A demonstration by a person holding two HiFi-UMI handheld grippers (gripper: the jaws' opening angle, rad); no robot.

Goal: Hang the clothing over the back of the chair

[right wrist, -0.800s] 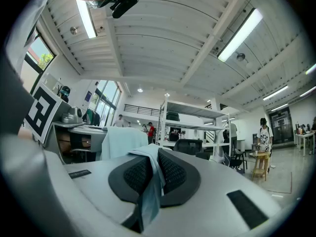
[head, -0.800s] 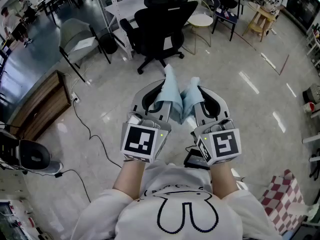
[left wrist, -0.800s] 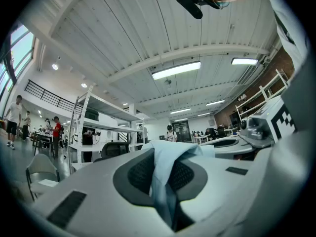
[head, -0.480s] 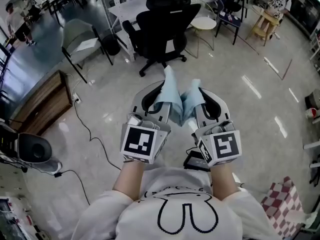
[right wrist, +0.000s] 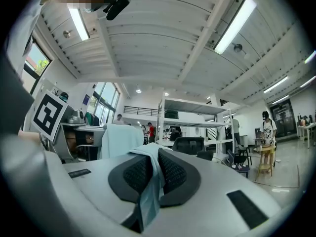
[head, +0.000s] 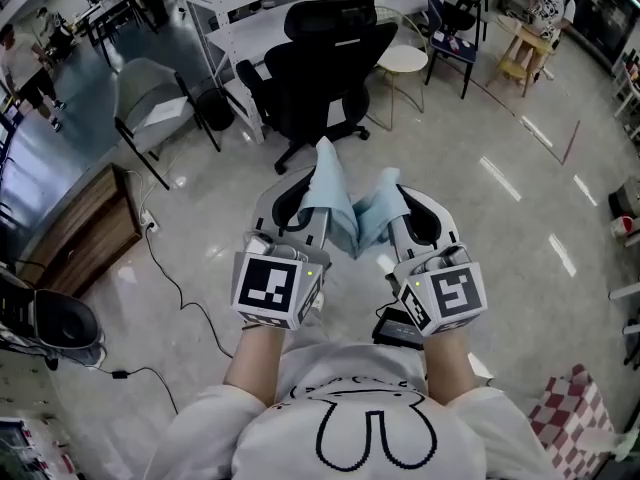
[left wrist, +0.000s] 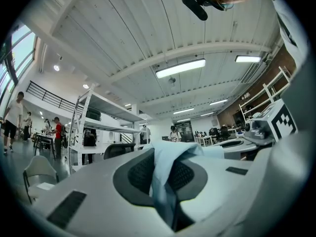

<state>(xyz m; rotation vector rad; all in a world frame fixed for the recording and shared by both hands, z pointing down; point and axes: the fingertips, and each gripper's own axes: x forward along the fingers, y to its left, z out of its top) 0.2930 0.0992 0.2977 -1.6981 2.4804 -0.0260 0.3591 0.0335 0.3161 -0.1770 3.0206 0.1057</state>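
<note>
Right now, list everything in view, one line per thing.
clothing: one, light blue, centre, pinched between both grippers
office chair: one, black, straight ahead of the grippers
side chair: one, grey, upper left
round table: one, white, right of the office chair
shelving unit: one, white, behind the office chair
cabinet: one, brown wood, left edge
stool: one, tan wood, upper right
checked cloth: one, red and white, bottom right
left gripper: one, pale grey with black pads, shut on the clothing
right gripper: one, pale grey with black pads, shut on the clothing
</note>
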